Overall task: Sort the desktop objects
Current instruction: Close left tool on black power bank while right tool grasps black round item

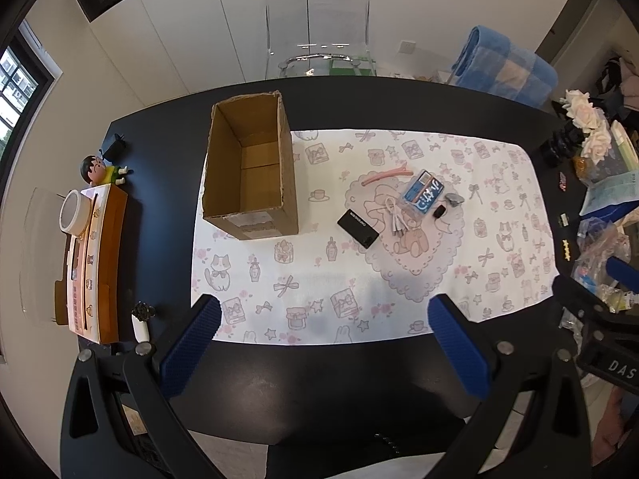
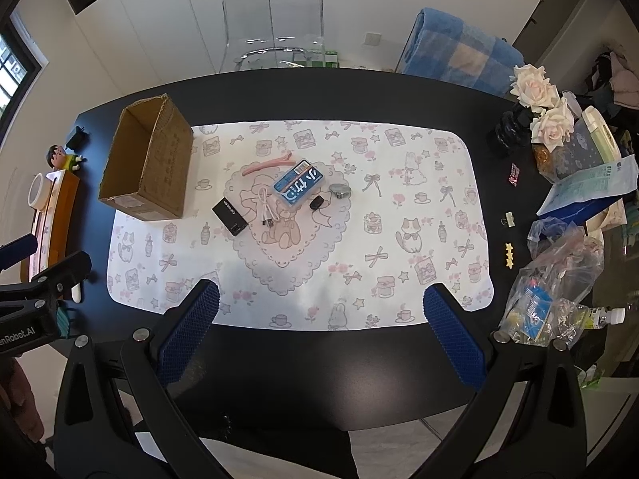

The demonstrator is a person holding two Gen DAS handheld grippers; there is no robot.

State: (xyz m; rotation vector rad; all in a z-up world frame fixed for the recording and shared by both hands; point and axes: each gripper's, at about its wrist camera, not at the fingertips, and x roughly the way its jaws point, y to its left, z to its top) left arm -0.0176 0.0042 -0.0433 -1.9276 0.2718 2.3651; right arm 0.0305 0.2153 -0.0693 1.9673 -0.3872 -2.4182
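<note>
An open, empty cardboard box [image 1: 249, 171] [image 2: 145, 163] stands at the left of a patterned white mat [image 1: 319, 279] [image 2: 359, 239]. On the mat's heart lie a pink hair clip [image 1: 385, 175] [image 2: 267, 164], a blue pack [image 1: 422, 195] [image 2: 299, 185], a white cable [image 1: 396, 215] [image 2: 266, 209], a black box [image 1: 358, 228] [image 2: 230, 214], a small black item [image 1: 439, 211] [image 2: 317, 202] and a grey clip [image 1: 454, 198] [image 2: 340, 190]. My left gripper [image 1: 325, 319] and right gripper [image 2: 319, 311] are both open and empty, above the mat's near edge.
A tissue box with a tape roll [image 1: 74, 213], a figurine [image 1: 100, 171] and a charger [image 1: 114, 147] sit at the left. Roses [image 2: 539, 103], bags [image 2: 559, 271], a binder clip [image 2: 508, 220] and a star clip [image 2: 510, 260] crowd the right. A clear chair [image 1: 319, 28] stands behind.
</note>
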